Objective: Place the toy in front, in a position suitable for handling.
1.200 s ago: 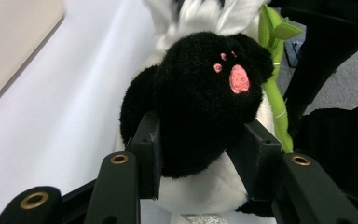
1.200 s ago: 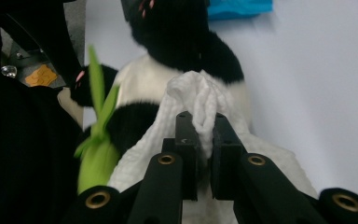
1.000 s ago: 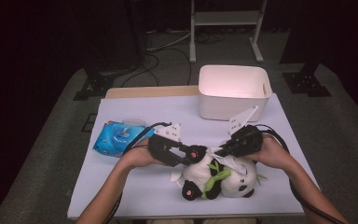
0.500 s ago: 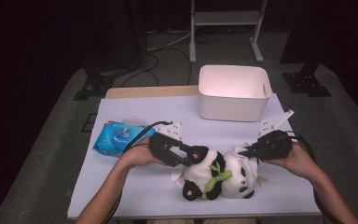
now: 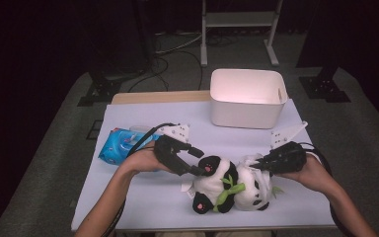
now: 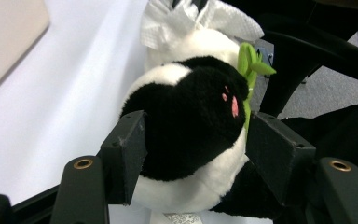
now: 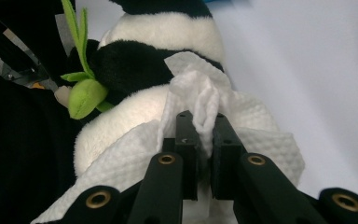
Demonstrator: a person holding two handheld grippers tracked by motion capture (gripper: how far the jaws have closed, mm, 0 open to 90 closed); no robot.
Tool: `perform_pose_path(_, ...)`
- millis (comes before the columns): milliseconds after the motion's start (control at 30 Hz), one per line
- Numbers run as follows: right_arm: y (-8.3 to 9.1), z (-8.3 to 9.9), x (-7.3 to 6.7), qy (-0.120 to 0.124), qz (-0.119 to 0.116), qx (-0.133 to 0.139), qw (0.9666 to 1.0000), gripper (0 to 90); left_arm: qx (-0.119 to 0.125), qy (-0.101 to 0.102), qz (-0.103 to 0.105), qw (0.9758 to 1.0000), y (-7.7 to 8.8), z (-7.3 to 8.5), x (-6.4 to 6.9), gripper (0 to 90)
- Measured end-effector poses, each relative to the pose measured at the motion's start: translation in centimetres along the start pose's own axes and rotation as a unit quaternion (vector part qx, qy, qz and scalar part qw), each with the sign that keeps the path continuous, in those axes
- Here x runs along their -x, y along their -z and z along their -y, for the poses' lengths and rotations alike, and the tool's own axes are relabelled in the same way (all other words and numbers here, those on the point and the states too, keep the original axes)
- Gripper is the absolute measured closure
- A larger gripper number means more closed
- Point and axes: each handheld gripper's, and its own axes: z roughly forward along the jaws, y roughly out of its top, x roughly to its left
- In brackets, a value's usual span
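Softly, right hand-held gripper [image 7: 204,140] pinches dimpled white tissue [image 7: 205,100]; left hand-held gripper [image 6: 196,140] loosens around plush panda [image 6: 191,126]

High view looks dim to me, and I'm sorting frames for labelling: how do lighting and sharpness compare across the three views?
High view: dark surroundings, soft detail, and the white rectangular plastic bin glows overexposed. Left gripper view: bright and sharp on the black-and-white plush panda. Right gripper view: crisp on the white embossed paper towel, though its left side falls into black shadow.

Dark studio lab, floor cables [image 5: 165,49], metal stand [image 5: 239,19]
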Motion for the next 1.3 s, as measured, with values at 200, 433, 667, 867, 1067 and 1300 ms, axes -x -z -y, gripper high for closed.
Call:
perform_pose_path(200, 0.0, 0.0, -0.4, 0.008, 0.0, 0.0, 1.0, 83.2, 0.011, 0.001, -0.003, 0.9999, 1.0, -0.8, -0.4, 37.6)
perform_pose_path(433, 0.1, 0.2, -0.9, 0.011, -0.003, 0.002, 0.9999, 83.3, 0.004, 0.006, -0.001, 1.0, 1.0, -1.5, -1.1, 37.7)
perform_pose_path(667, 0.2, 0.5, -1.4, 0.014, -0.004, 0.004, 0.9999, 83.3, -0.011, 0.013, 0.016, 0.9997, -0.6, -1.1, -0.9, 37.4)
perform_pose_path(867, 0.2, 0.2, -1.9, 0.029, -0.001, -0.004, 0.9996, 83.3, -0.028, 0.016, 0.043, 0.9985, -2.3, -0.5, -0.3, 37.6)
perform_pose_path(1067, 0.3, -0.9, -2.5, 0.045, 0.005, -0.026, 0.9987, 83.3, -0.019, 0.015, 0.054, 0.9983, -3.1, 0.2, 0.1, 39.2)
perform_pose_path(1300, -1.4, -3.6, -2.8, 0.072, -0.017, -0.029, 0.9968, 83.3, -0.015, 0.005, 0.052, 0.9985, -3.1, 0.4, 0.7, 39.5)
